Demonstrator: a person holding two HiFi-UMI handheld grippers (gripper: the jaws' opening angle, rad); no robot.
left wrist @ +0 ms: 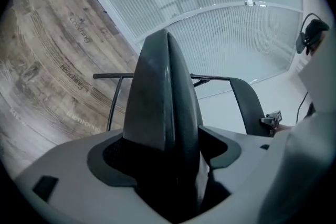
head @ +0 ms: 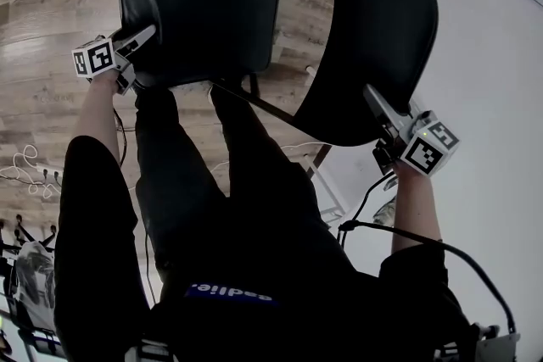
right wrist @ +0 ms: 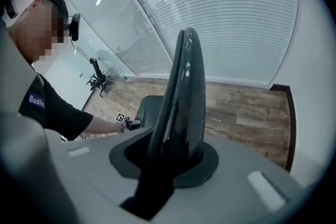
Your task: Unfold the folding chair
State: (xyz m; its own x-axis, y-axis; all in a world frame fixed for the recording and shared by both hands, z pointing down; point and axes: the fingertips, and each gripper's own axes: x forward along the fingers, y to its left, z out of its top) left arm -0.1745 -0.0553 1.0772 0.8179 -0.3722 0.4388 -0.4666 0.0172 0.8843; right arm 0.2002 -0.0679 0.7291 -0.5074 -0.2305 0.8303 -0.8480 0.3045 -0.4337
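Folding chair (head: 254,13) stands on wooden floor (head: 51,97), directly in front of person's legs (head: 246,182). Seat (head: 199,8) left, backrest (head: 382,30) right. Left gripper (head: 140,55): jaws wide, seat's near corner between them. Right gripper (head: 377,110): clamped on backrest's edge.

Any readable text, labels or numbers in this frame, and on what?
Floor: faint printed words, too blurred to read.
Shirt patch: white letters on blue, a person's tag, left unread.
Left gripper's cube and right gripper's cube: marker patterns only, no words.
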